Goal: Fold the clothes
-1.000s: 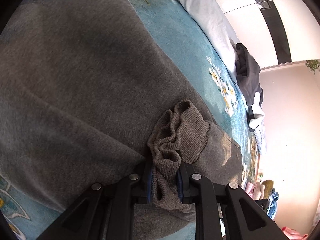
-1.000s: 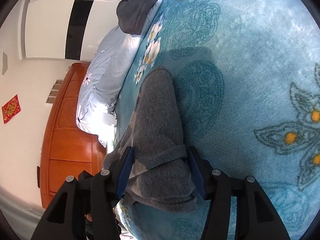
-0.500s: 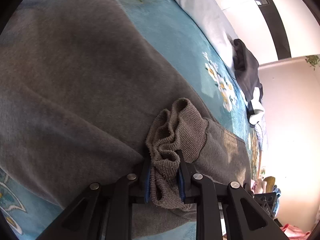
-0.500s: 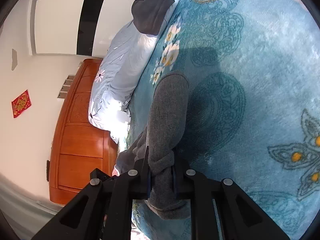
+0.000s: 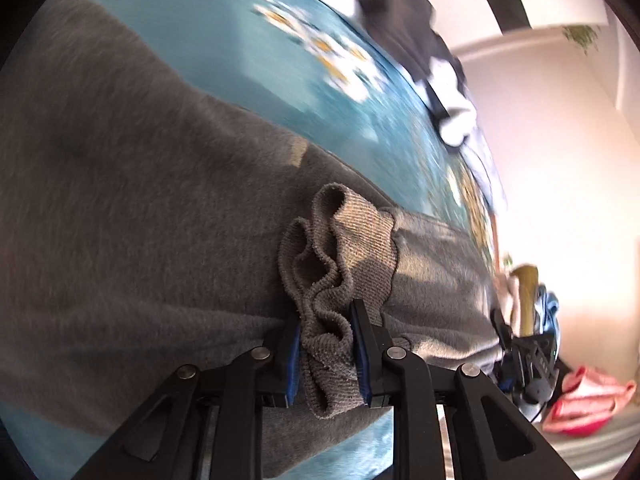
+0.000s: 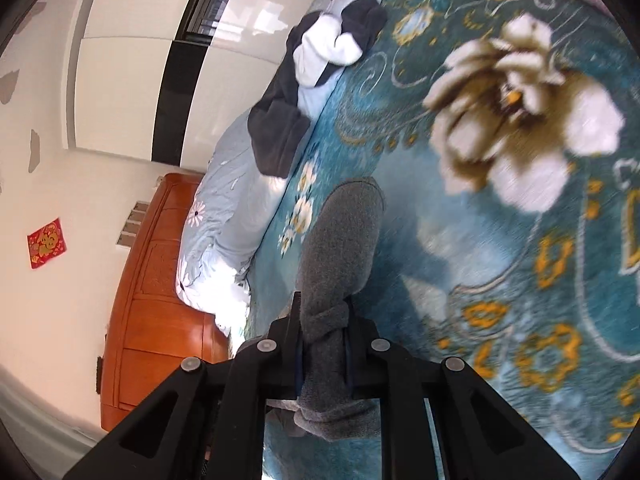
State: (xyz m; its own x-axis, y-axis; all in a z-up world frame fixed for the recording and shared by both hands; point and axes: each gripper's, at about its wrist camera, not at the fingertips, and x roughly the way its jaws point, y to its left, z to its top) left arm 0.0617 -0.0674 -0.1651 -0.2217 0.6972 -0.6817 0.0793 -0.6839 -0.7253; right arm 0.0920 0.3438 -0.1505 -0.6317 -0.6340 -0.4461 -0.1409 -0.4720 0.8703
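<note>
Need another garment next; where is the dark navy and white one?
In the right wrist view, the dark navy and white garment lies upper centre, straddling the teal floral blanket and pale blue duvet.

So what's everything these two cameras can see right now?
grey sweater: one, grey, spread on the bed, ribbed cuff and a bunched fold pinched.
blanket: one, teal with flowers, covering the bed.
dark garment: one, navy and white, heaped at the blanket's far edge.
quilt: one, pale blue, beside the blanket.
headboard: one, orange-brown wood, by the wall.
pink cloth: one, lower right.
left hand-held gripper: black, shut on the cuff.
right hand-held gripper: black, shut on the fold.
</note>
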